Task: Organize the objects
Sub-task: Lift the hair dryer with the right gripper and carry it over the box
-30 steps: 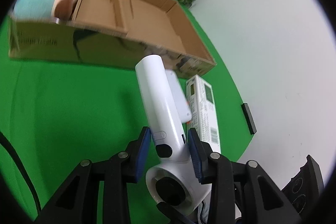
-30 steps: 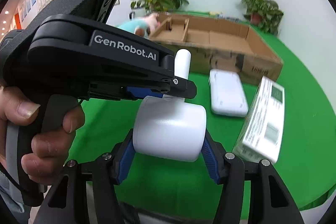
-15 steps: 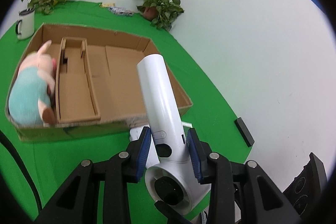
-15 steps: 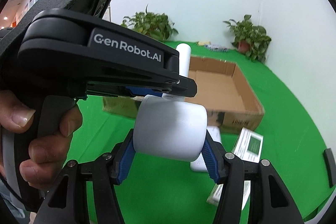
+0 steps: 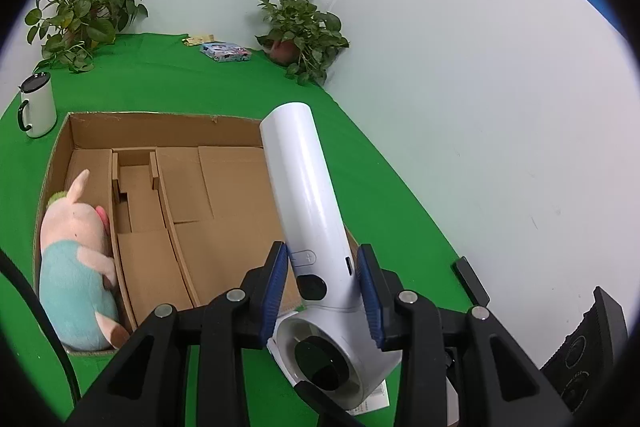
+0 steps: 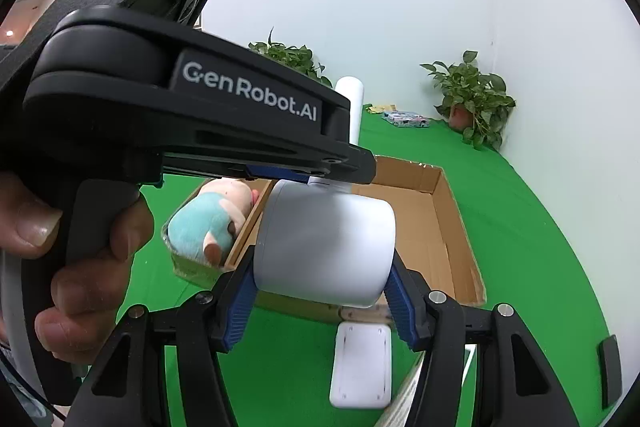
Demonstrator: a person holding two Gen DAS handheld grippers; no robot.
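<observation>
Two tools share one load: the white hair dryer, held in the air above the near wall of the cardboard box. I have the left tool clamped on its handle just above the barrel, and the right tool clamped across the fat barrel, which fills that view. The handle points up and away over the box. A plush pig fills the leftmost compartment; the wide right bay lies bare, and I judge it the roomiest berth. To do this well I should carry both tools forward as one, keeping their spacing fixed so the dryer does not twist, clear the box wall, lower until the dryer rests on the floor, then let go. A white slab and a printed carton lie on the green bench beneath.
</observation>
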